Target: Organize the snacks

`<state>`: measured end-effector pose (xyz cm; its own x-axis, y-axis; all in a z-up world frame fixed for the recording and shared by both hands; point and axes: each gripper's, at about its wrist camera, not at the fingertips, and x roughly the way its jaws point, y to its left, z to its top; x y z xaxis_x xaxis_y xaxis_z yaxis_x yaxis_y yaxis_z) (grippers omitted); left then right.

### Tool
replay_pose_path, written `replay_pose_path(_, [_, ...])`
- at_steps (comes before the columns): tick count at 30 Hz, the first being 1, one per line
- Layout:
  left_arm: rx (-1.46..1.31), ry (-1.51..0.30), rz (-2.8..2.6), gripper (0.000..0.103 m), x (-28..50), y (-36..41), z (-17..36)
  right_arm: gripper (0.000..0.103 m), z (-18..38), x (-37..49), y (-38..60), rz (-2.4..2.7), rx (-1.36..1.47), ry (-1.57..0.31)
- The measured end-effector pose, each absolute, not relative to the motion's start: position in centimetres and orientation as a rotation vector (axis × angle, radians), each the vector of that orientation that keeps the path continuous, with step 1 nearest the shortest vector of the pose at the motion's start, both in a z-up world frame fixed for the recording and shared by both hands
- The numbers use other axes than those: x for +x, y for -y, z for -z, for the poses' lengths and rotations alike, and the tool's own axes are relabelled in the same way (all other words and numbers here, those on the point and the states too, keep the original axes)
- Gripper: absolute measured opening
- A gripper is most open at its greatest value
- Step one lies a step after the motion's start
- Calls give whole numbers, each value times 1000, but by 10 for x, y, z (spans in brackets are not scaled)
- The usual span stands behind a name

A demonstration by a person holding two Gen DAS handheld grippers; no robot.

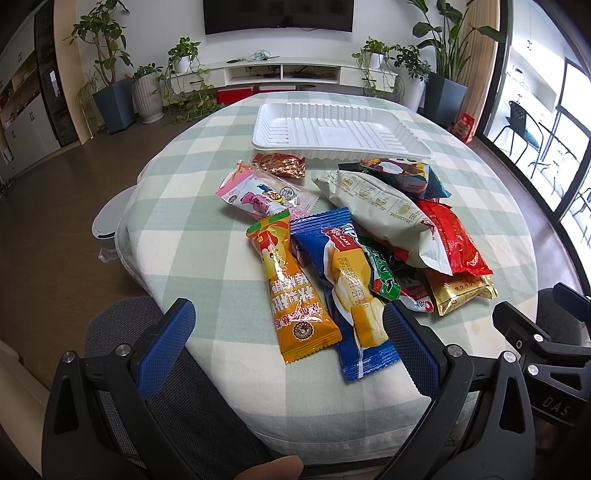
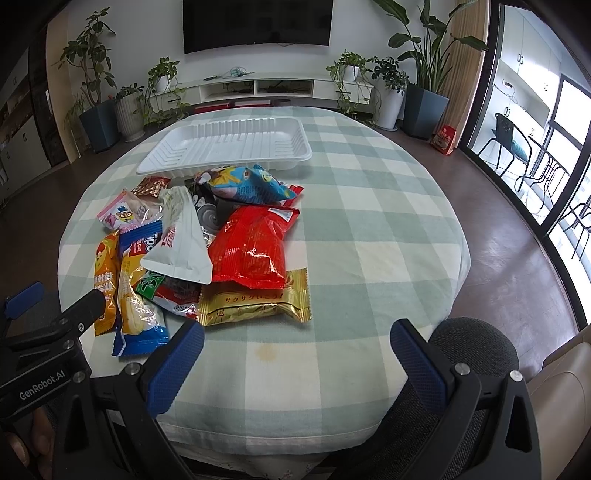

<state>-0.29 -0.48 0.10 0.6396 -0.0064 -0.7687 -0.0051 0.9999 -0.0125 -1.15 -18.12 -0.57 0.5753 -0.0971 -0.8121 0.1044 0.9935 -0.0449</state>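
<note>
A dark flat television [image 2: 257, 23] hangs on the white wall above a long white low cabinet [image 2: 273, 86], flanked by potted green plants [image 2: 92, 88]. Daylight enters tall dark-framed windows [image 2: 554, 147] onto brown flooring [image 2: 509, 251].

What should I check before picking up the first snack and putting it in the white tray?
1. Left gripper open, holding nothing: ok.
2. Right gripper open, holding nothing: ok.
3. White tray has no snacks in it: ok.
4. Orange packet lies on top at the pile's near edge: ok.
5. Gold packet free to lift: not ok, red bag overlaps it.
6. Packets hidden under the pile: cannot tell.
</note>
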Motion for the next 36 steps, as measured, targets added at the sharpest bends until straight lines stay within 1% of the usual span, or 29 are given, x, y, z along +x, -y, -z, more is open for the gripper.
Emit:
replay_pose_path(18, [-23,-877,8,103,-4,4,4,103,6,-11,181,117,8,-953])
replay_pose_path(22, [-106,-870,59,103,-6,-16,4,103,6,-11,182,107,22,-943])
replay_pose_path(26, [-305,-854,177,103,-9,-48,-2,103,-4,-14,198,80,88,-884])
replay_pose_path(27, [-310,-843,186,103,-10,-52,-4,103,-12,-19,208,57,138,-830])
replay_pose_path(28, [-297,-814,198,103,-14,-55,-7,103,-12,-19,208,57,138,-830])
replay_pose_path(30, [-263,-800,169,103,-20,-60,-10,103,-20,-25,220,17,210,-754])
replay_pose_path(31, [-239,-849,159,103,-20,-60,-6,103,-22,-28,228,1,262,-715])
replay_pose_path(32, [-225,-938,161,103,-16,-60,1,103,-22,-29,234,0,310,-699])
replay_pose_path(33, [-237,-984,144,103,-14,-62,6,103,-22,-28,240,-5,348,-701])
replay_pose_path(34, [-275,-990,129,103,-14,-67,9,103,-20,-27,244,-16,375,-710])
replay_pose_path(36, [-297,-946,125,103,-14,-70,6,103,-17,-23,248,-35,384,-733])
